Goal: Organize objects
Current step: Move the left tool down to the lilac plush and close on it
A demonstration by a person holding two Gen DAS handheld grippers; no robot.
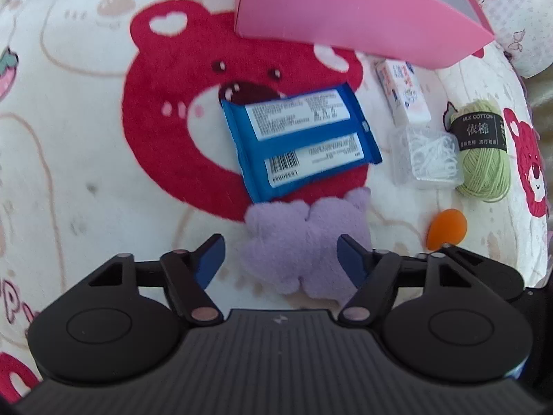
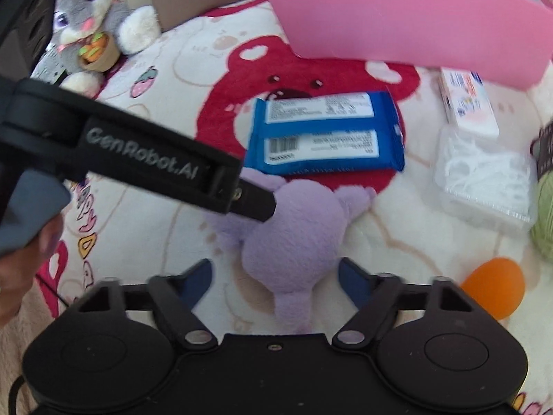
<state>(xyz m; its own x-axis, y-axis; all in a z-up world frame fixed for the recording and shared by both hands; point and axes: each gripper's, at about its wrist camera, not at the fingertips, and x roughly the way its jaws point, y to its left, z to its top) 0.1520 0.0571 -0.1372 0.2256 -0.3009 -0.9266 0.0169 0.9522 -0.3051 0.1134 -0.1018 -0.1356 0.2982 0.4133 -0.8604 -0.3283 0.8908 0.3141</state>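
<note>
Left tool (image 1: 280,259) stands half open at the bottom of its view, blue pads straddling a fluffy lilac plush toy (image 1: 304,245) without pressing it; a blue snack packet (image 1: 300,141) lies just above, a pink box (image 1: 345,17) at the top.

Right tool (image 2: 274,280), likewise half open and holding nothing, brackets the toy's narrow lower end; its long axis runs up the frame. Both tools look about equally near.

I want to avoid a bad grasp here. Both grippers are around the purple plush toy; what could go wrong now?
1. The left gripper and right gripper both straddle the purple plush toy, so they may collide or pull it apart between them.
2. The toy's edge touches the blue packet; lifting may drag it.
3. The soft toy may slip from jaws not yet pressing it.
</note>
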